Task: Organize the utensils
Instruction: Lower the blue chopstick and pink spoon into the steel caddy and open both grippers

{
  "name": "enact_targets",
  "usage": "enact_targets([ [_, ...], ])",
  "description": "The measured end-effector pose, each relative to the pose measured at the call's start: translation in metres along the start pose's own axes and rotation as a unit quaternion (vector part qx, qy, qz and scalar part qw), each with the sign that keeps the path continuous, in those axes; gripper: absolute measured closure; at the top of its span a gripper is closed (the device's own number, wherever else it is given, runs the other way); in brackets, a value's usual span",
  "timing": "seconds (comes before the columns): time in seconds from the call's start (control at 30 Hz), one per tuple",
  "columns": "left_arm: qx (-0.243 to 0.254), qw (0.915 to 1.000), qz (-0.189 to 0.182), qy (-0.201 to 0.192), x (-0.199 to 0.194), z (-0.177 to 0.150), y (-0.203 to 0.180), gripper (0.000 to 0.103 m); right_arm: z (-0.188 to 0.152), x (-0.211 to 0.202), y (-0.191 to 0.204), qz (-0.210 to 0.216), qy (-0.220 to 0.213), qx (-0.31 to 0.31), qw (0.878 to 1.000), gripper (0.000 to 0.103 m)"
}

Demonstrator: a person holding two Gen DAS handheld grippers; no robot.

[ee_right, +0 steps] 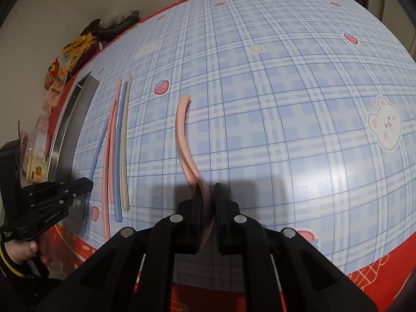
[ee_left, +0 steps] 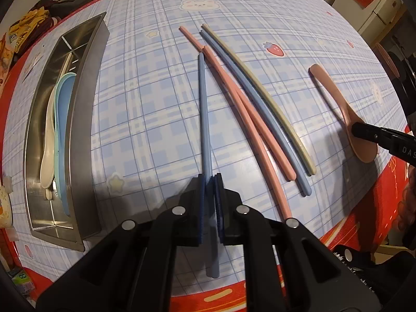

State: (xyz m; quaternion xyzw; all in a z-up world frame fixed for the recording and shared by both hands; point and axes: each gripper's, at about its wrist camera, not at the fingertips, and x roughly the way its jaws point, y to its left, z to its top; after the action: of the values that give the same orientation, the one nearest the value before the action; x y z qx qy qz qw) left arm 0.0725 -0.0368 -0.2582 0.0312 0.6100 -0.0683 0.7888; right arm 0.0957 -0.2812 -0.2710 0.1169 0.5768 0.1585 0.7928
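My left gripper is clamped on a slim blue plastic chopstick; its long axis runs straight away from the camera, far tip touching a pink chopstick. My right gripper is closed on the bowl of a pink plastic spoon, handle pointing away across the blue plaid tablecloth. A steel tray lies at the left.

My left wrist view looks steeply down past its jaws, close over the desk. My right wrist view does likewise from further right. Both share the loose chopsticks ahead of the jaws.
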Motion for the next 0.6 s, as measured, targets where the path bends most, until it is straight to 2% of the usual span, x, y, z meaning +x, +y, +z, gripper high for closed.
enact_targets([
  [0.23,0.004,1.0000,-0.001,0.000,0.001,0.002,0.000,0.091,-0.005,-0.003,-0.006,0.010,-0.016,0.006,1.000,0.094],
  [0.43,-0.029,0.9989,-0.035,0.004,0.001,0.001,0.013,0.093,-0.009,-0.005,-0.017,0.037,-0.027,0.032,0.998,0.094],
  [0.6,-0.036,0.9983,-0.045,-0.010,-0.014,-0.002,0.019,0.093,-0.010,-0.006,-0.027,0.057,-0.029,0.061,0.996,0.094],
])
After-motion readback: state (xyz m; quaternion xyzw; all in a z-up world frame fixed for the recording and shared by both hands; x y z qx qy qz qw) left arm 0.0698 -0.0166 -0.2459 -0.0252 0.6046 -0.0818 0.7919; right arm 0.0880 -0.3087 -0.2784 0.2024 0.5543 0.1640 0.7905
